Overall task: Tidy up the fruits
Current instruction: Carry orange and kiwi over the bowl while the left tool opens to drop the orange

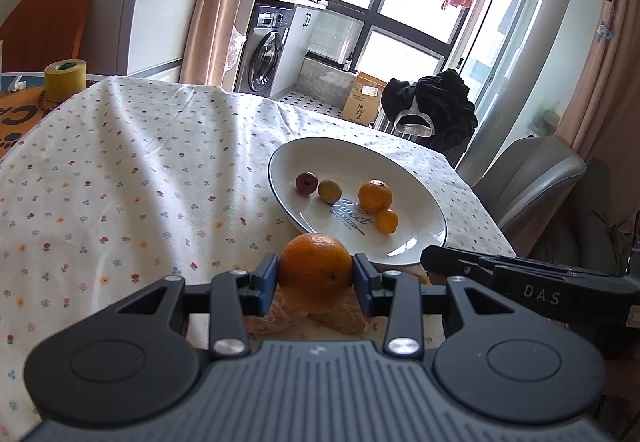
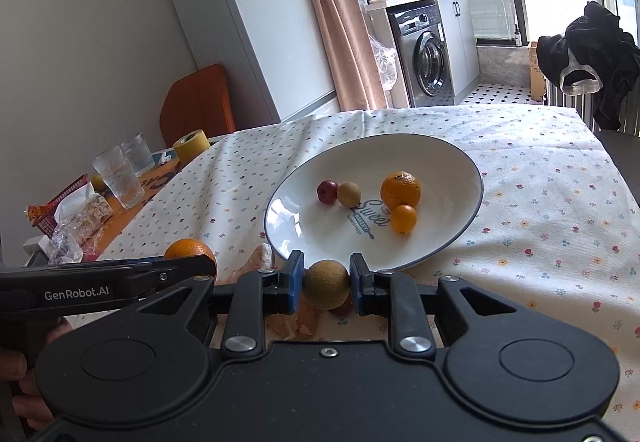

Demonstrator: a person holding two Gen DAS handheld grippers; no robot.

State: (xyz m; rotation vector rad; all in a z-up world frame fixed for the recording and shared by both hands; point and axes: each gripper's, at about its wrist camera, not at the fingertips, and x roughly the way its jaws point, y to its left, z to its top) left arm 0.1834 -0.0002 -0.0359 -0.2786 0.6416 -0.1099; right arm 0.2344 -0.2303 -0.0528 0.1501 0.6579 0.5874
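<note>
While the left gripper clamps an orange and the right gripper a brownish fruit just near the plate, both half-hide peel on the bench.

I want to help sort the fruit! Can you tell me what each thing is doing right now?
Left gripper: shut on the orange.
Right gripper: shut on the brown fruit.
Plate: on the tablecloth, holding four fruits.
Glasses: upright, look empty.
Washing machine: door shut.
</note>
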